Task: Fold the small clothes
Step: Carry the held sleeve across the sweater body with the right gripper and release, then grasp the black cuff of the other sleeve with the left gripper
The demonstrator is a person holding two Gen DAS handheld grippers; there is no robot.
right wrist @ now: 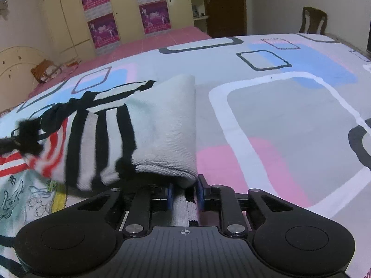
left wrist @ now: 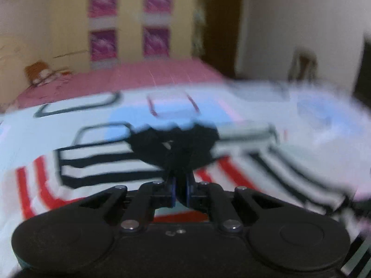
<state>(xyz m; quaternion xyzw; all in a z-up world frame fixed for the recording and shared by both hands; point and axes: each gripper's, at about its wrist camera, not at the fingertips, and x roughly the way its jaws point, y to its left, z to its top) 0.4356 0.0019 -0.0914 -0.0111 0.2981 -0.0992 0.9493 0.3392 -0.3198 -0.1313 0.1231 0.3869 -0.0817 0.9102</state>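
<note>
A small knit garment [right wrist: 148,125], pale mint with black and red stripes, lies partly lifted over the patterned bed sheet [right wrist: 289,120]. My right gripper [right wrist: 184,185] is shut on its pale folded edge, which drapes over the fingers. My left gripper [left wrist: 180,185] is shut on the garment's black bunched part [left wrist: 176,143]; this view is motion-blurred. The striped body [left wrist: 97,162] spreads to the left below it. The left gripper's blurred dark tip [right wrist: 25,134] shows at the left edge of the right wrist view.
A printed cloth with line drawings [right wrist: 25,199] lies under the garment at lower left. A pink bed [right wrist: 148,44] stands behind, with an orange bag [right wrist: 46,69] on it. Wardrobe doors with posters [right wrist: 102,23] are at the back, a wooden chair [right wrist: 313,23] at far right.
</note>
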